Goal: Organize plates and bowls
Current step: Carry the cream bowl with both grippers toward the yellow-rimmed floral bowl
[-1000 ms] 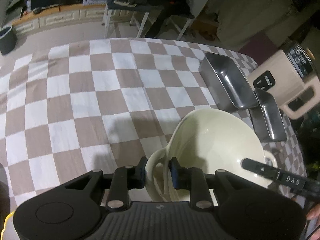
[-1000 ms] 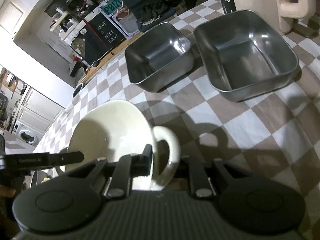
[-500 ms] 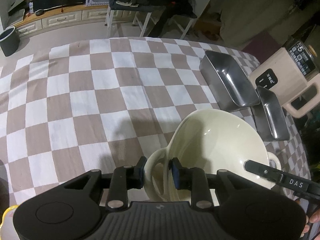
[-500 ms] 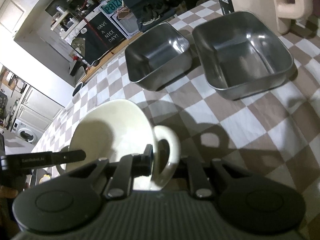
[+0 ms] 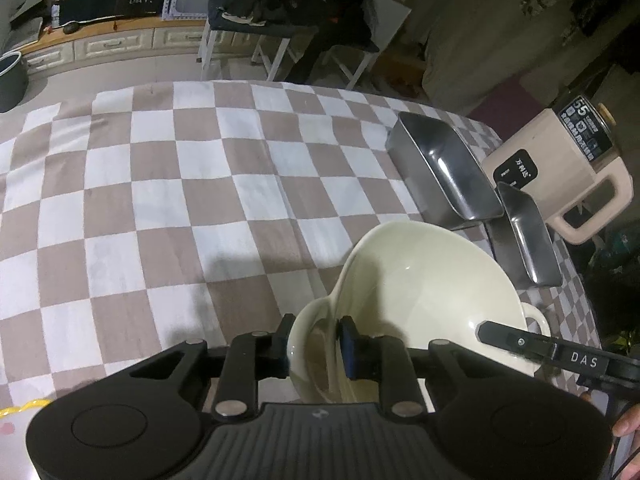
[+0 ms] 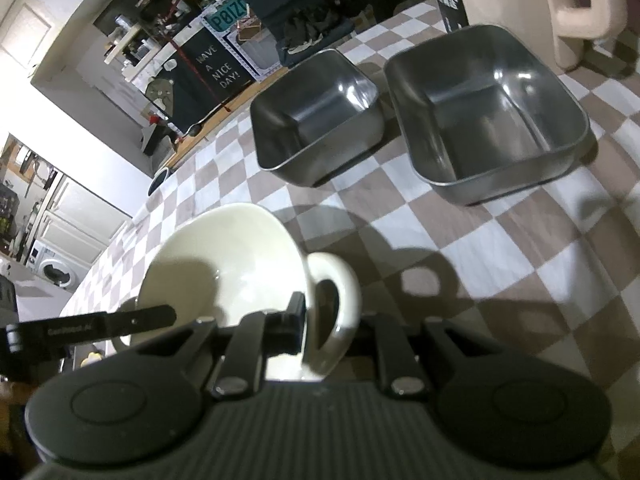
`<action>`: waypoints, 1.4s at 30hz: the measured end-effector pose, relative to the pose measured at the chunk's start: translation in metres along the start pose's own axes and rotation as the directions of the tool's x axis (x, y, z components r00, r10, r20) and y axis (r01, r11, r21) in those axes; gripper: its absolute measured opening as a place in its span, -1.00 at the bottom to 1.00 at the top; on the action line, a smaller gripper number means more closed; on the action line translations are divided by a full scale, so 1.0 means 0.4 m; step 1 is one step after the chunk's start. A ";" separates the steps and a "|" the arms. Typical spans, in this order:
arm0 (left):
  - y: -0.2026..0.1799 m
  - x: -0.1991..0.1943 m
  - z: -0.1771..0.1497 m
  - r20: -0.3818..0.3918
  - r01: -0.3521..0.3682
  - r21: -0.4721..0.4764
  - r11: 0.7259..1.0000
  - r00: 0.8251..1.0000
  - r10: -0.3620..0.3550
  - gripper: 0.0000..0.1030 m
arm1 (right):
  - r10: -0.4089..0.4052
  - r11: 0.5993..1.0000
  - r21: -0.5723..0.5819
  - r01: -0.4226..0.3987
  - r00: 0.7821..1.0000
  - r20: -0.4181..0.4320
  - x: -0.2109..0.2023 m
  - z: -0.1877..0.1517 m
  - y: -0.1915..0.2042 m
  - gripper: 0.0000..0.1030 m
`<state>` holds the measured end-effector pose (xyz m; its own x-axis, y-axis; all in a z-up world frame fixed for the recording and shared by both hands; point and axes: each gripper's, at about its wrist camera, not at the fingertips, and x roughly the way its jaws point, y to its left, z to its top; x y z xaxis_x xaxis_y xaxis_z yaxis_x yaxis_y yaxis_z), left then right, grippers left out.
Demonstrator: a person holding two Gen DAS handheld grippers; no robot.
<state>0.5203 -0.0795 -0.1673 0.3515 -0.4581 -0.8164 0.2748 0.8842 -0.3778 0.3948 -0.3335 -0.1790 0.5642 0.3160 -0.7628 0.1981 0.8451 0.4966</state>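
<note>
left gripper (image 5: 313, 346) clamped on one loop handle of glossy cream bowl (image 5: 432, 292), right gripper (image 6: 332, 326) on the other. square steel pans (image 6: 486, 114) wide open only from right wrist; beige appliance (image 5: 560, 172) whole only from left.

- Your tabletop (image 5: 168, 208) is covered by a brown-and-white checkered cloth.
- Two steel trays sit on it side by side: the smaller tray (image 6: 316, 120), the larger tray (image 6: 488, 112).
- A beige appliance (image 5: 560, 172) stands just beside the trays at the tabletop edge.
</note>
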 end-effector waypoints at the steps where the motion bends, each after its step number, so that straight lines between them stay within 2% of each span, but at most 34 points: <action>1: -0.005 -0.009 0.001 0.006 -0.003 -0.001 1.000 1.000 0.003 -0.53 | -0.002 1.000 -0.009 0.002 1.000 0.004 -0.004 -0.001 0.004 -0.65; 9: -0.042 -0.114 0.013 0.076 0.010 0.016 1.000 0.997 -0.011 -0.62 | 0.019 0.999 -0.034 -0.017 0.998 0.056 -0.070 -0.004 0.039 -0.67; 16: -0.081 -0.201 -0.016 0.117 0.012 0.033 0.999 0.993 -0.016 -0.61 | 0.028 0.997 -0.075 -0.021 0.995 0.097 -0.150 -0.021 0.079 -0.67; 30: -0.119 -0.388 -0.147 0.220 0.046 0.006 0.999 0.974 -0.046 -0.62 | 0.078 0.984 -0.172 -0.047 0.982 0.173 -0.307 -0.083 0.145 -0.67; 42: -0.084 -0.564 -0.301 0.291 0.009 -0.037 0.999 0.957 0.002 -0.61 | 0.143 0.953 -0.287 -0.098 0.980 0.141 -0.369 -0.177 0.244 -0.66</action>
<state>0.3239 0.0050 -0.0231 0.5972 -0.4629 -0.6550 0.2448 0.8828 -0.4008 0.2740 -0.2672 -0.0472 0.6943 0.3694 -0.6176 -0.0963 0.8982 0.4290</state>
